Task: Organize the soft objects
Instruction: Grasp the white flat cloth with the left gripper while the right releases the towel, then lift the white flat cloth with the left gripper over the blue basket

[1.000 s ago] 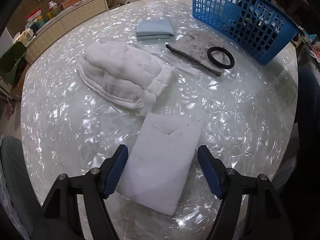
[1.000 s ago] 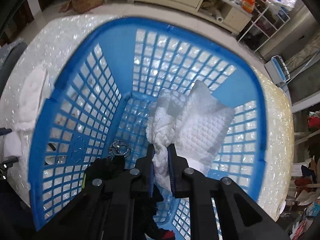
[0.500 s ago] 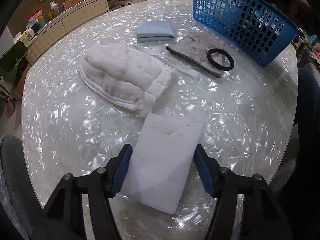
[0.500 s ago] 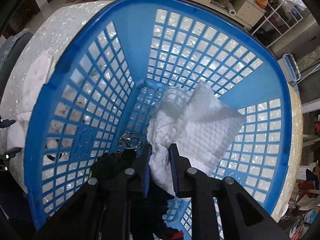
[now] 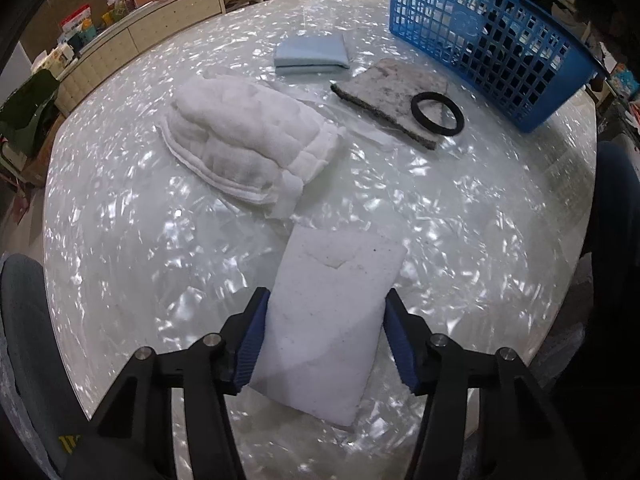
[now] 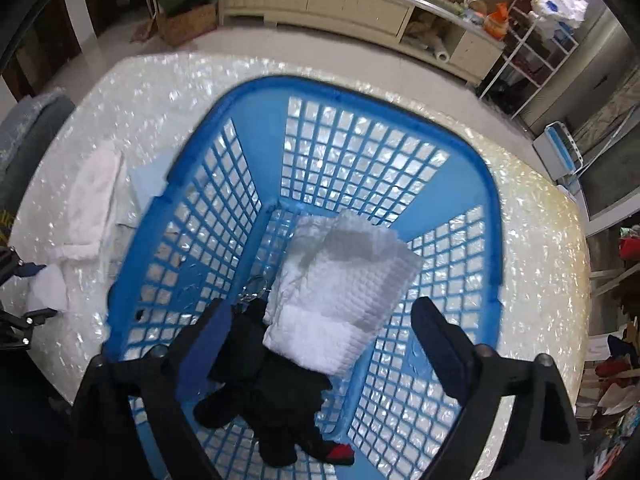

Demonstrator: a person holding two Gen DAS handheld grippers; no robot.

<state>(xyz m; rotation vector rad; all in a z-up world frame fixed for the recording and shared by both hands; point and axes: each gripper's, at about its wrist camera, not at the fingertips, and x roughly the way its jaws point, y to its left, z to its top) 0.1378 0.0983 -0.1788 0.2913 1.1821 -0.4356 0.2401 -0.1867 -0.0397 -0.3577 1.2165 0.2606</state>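
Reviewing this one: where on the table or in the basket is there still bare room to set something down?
Free: the table left of the white pad and below the quilted bundle; the tabletop right of the pad. In the basket, the far half of the floor beyond the white towel. Crowded: around the blue cloth, grey mat and black ring.

white waffle cloth [image 6: 344, 296] in blue basket [image 6: 256, 92], white foam pad [image 5: 328, 320] flat on table

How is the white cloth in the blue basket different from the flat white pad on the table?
The waffle cloth is bumpy and folded, lying inside the basket. The white pad is smooth and flat, lying on the table between the left tongs, which are closing. Both are white and soft.
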